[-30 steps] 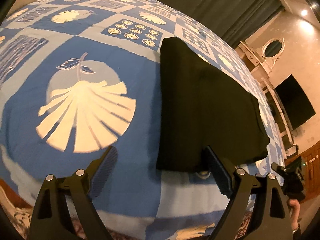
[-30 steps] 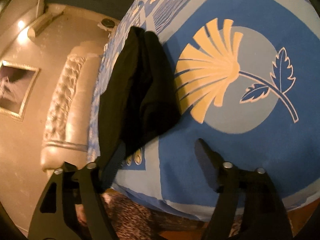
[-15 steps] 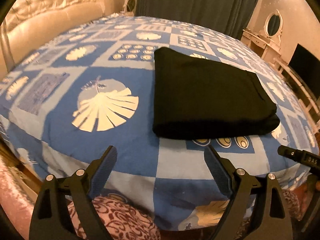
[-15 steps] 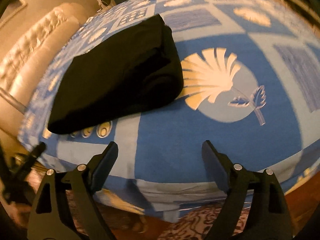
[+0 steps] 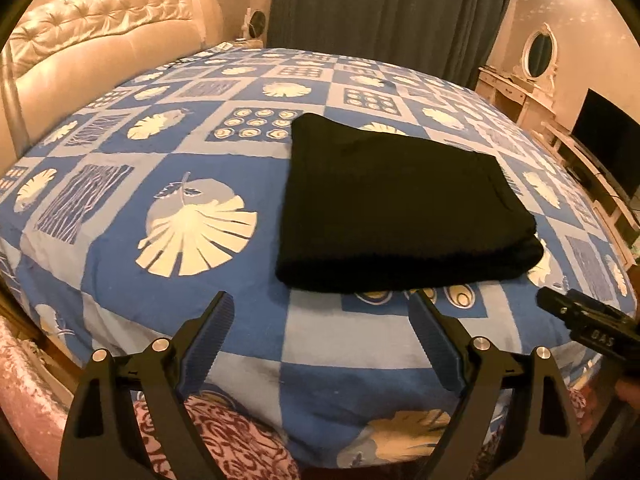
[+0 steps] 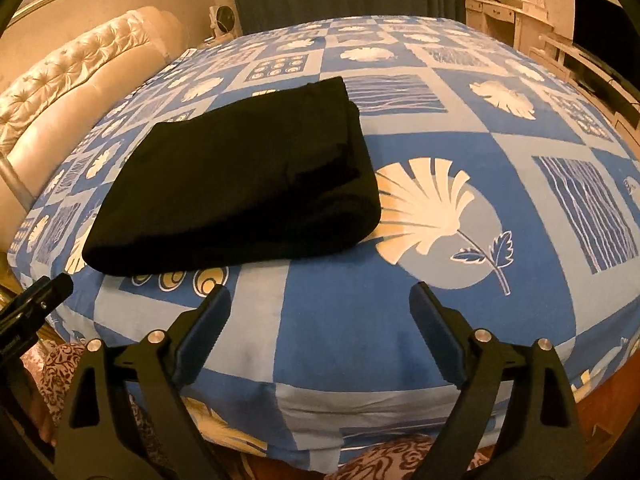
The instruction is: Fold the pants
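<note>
The black pants (image 5: 396,208) lie folded in a flat, thick rectangle on the blue patterned bedspread (image 5: 168,168); they also show in the right wrist view (image 6: 240,184). My left gripper (image 5: 320,312) is open and empty, held off the bed's near edge, apart from the pants. My right gripper (image 6: 320,304) is open and empty, also off the near edge, to the right of the pants. The tip of the right gripper shows at the right in the left wrist view (image 5: 584,320); the left one shows at the left in the right wrist view (image 6: 36,304).
A cream tufted headboard (image 5: 100,40) stands at the left. Dark curtains (image 5: 380,12) hang behind the bed. A dressing table with an oval mirror (image 5: 538,50) and a dark screen (image 5: 608,140) stand at the right. A patterned rug (image 5: 224,440) lies below the bed's edge.
Both grippers have pulled back from the pants and off the bed's near edge and levelled out. The folded pants stay in place.
</note>
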